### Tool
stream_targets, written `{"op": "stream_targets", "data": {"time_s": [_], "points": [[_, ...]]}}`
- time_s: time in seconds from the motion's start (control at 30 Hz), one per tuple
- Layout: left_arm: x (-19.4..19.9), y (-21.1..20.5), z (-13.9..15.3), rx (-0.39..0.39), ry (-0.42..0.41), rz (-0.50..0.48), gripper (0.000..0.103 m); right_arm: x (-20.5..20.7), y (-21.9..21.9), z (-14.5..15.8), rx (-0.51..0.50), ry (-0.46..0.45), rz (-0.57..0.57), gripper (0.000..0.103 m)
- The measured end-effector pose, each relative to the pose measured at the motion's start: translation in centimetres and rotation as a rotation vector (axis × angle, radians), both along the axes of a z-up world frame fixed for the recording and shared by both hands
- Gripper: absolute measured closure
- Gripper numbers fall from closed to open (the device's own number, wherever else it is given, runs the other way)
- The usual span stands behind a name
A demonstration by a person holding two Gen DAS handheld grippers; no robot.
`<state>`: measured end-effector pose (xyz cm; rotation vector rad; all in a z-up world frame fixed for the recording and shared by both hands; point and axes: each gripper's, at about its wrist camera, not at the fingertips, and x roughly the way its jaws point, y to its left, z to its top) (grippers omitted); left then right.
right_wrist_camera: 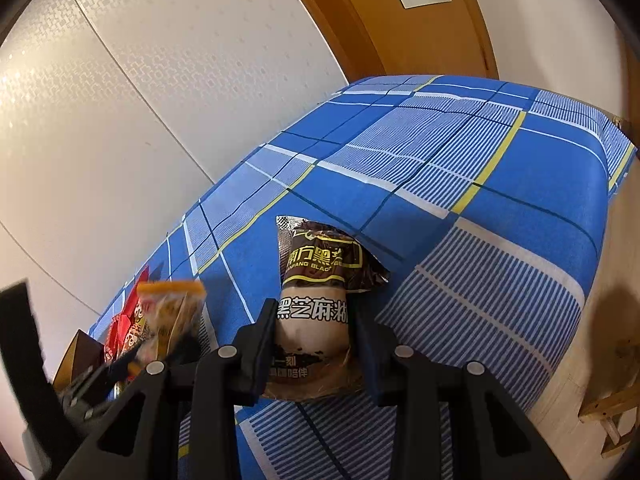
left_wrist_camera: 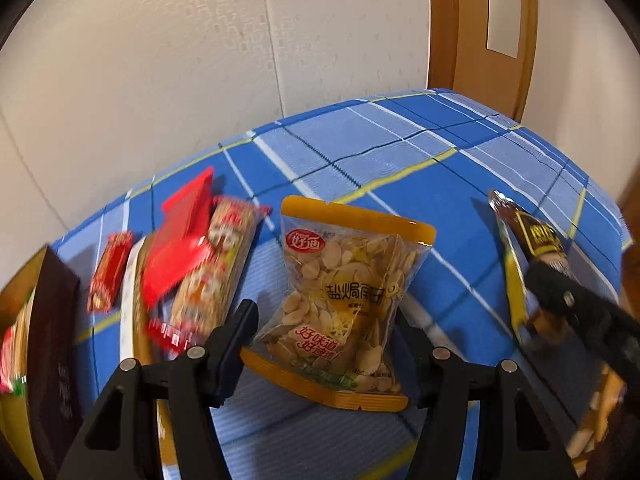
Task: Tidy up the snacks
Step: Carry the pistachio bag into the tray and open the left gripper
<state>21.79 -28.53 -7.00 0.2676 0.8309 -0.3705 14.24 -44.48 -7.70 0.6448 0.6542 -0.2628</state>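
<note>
A clear packet of pale seeds with orange-yellow ends (left_wrist_camera: 344, 300) hangs above the blue checked cloth (left_wrist_camera: 400, 152). My left gripper (left_wrist_camera: 326, 332) is shut on it and pinches it at the waist. The same packet (right_wrist_camera: 172, 308) shows blurred at the lower left of the right wrist view. My right gripper (right_wrist_camera: 314, 332) is shut on a brown and cream sesame-paste packet (right_wrist_camera: 316, 300), held upright over the cloth (right_wrist_camera: 440, 184). In the left wrist view that brown packet (left_wrist_camera: 536, 236) and the right gripper (left_wrist_camera: 548, 284) sit at the right edge.
Left of the seed packet lies a pile of snacks: a long red and orange packet (left_wrist_camera: 216, 272), a flat red plastic piece (left_wrist_camera: 180, 248) and a small red packet (left_wrist_camera: 110, 270). A dark box (left_wrist_camera: 56, 340) stands at the far left. A white wall and wooden door (left_wrist_camera: 472, 20) stand behind.
</note>
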Motion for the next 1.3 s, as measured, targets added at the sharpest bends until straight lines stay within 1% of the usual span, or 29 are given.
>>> {"op": "stream_targets", "data": {"time_s": [0.1, 0.13, 0.2, 0.33, 0.47, 0.67, 0.73, 0.87, 0.97, 1.13, 1.3], "points": [[-1.8, 1.5, 0.4, -0.031, 0.000, 0.014, 0.040, -0.5, 0.1, 0.2, 0.006, -0.002, -0.004, 0.067], [-2.3, 2.0, 0.5, -0.047, 0.007, 0.017, 0.040, -0.5, 0.1, 0.1, 0.016, -0.006, -0.007, 0.067], [-3.3, 2.8, 0.6, -0.055, 0.005, 0.020, 0.040, -1.0, 0.1, 0.1, 0.040, -0.016, -0.010, 0.067], [-5.5, 4.7, 1.3, -0.075, -0.017, 0.017, 0.040, -1.6, 0.3, 0.0, 0.075, -0.029, -0.012, 0.067], [-7.2, 6.3, 2.2, -0.085, -0.045, 0.016, 0.040, -1.8, 1.0, 0.1, 0.078, -0.035, 0.000, 0.067], [-8.8, 8.1, 3.5, -0.098, -0.054, 0.011, 0.040, -1.5, 3.0, 0.6, 0.021, -0.041, 0.041, 0.068], [-9.2, 8.6, 3.9, -0.105, -0.057, 0.015, 0.040, -1.6, 3.8, 1.0, -0.002, -0.056, 0.055, 0.068], [-10.3, 10.2, 4.9, -0.123, -0.068, 0.019, 0.040, -2.0, 4.9, 1.3, -0.013, -0.076, 0.075, 0.069], [-10.7, 11.2, 5.5, -0.142, -0.069, 0.019, 0.040, -1.9, 5.7, 1.3, -0.057, -0.049, 0.091, 0.069], [-11.3, 13.9, 6.4, -0.166, -0.074, 0.036, 0.040, -1.8, 6.2, 1.2, -0.093, -0.024, 0.097, 0.069], [-10.9, 18.0, 7.5, -0.202, -0.047, 0.104, 0.040, -0.9, 7.0, 1.1, -0.166, 0.026, 0.119, 0.067]]}}
